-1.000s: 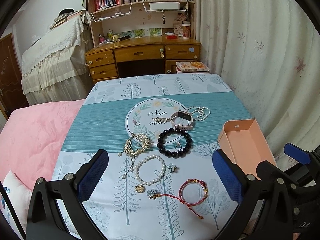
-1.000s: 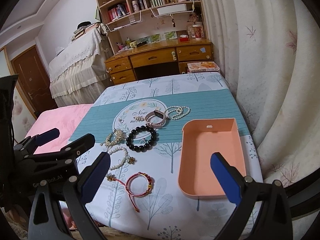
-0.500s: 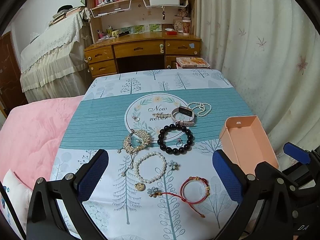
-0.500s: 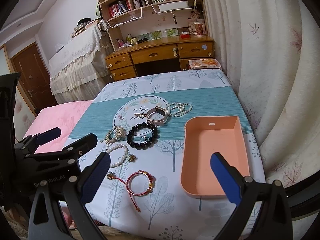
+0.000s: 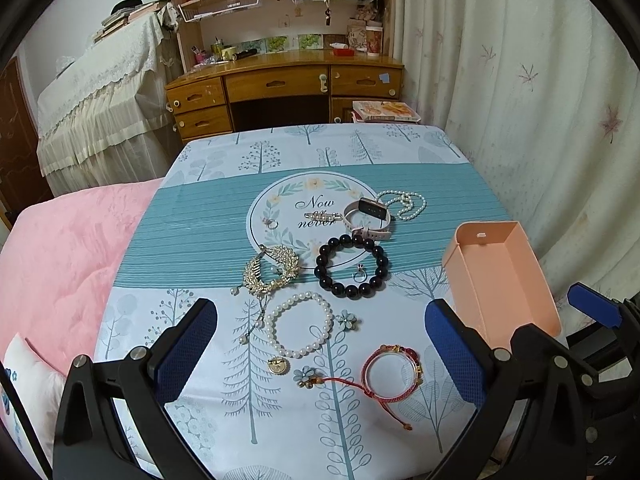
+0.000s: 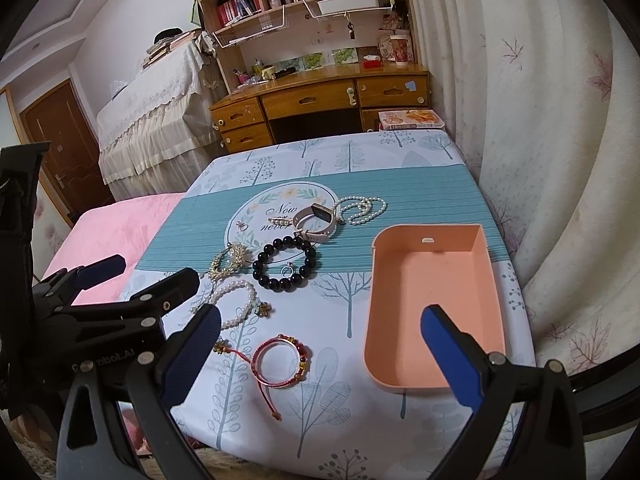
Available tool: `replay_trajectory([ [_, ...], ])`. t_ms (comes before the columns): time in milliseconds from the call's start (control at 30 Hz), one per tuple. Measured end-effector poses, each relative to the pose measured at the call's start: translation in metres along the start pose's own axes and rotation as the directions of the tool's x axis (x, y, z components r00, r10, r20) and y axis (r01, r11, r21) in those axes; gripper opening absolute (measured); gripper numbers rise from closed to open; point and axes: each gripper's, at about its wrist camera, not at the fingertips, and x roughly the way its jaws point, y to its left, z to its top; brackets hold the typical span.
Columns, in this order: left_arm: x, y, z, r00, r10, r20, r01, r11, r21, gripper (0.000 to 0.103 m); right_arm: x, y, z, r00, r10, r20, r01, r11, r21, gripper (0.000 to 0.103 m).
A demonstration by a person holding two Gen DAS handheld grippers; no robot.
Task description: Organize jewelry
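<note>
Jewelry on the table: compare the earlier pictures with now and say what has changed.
No piece moved. Both views shift slightly, so the open, empty left gripper and right gripper drifted a little. The black bead bracelet, pearl bracelet, red cord bracelet and empty pink tray lie as before.

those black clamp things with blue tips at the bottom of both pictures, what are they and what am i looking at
They are hand-held tongs, one in each of a person's hands, each with a wide-angle camera looking along its two blue-padded fingers. One picture is from the left tongs, the other from the right tongs; the left tongs also show at the left edge of the right view. Both are open and hold nothing. On the tablecloth lies jewelry: a black bead bracelet, a pearl bracelet, a red cord bracelet, a gold hair comb, a watch and a pearl necklace. The empty peach tray sits at the right.
</note>
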Motion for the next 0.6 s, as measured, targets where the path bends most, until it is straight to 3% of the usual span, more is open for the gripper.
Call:
replay_trajectory([
  [433,0.031,0.003,0.014,0.992,-0.060,-0.113,0.061,0.998,0.005,0.102,0.015,-0.009,0.019,0.999,-0.018,-0.035,0.019,1.000,0.011,0.089],
  [600,0.040,0.004,0.031,0.995,-0.027,-0.099,0.030,0.999,0.029,0.102,0.026,-0.012,0.038,0.998,-0.017,-0.053,0.017,1.000,-0.007,0.086],
])
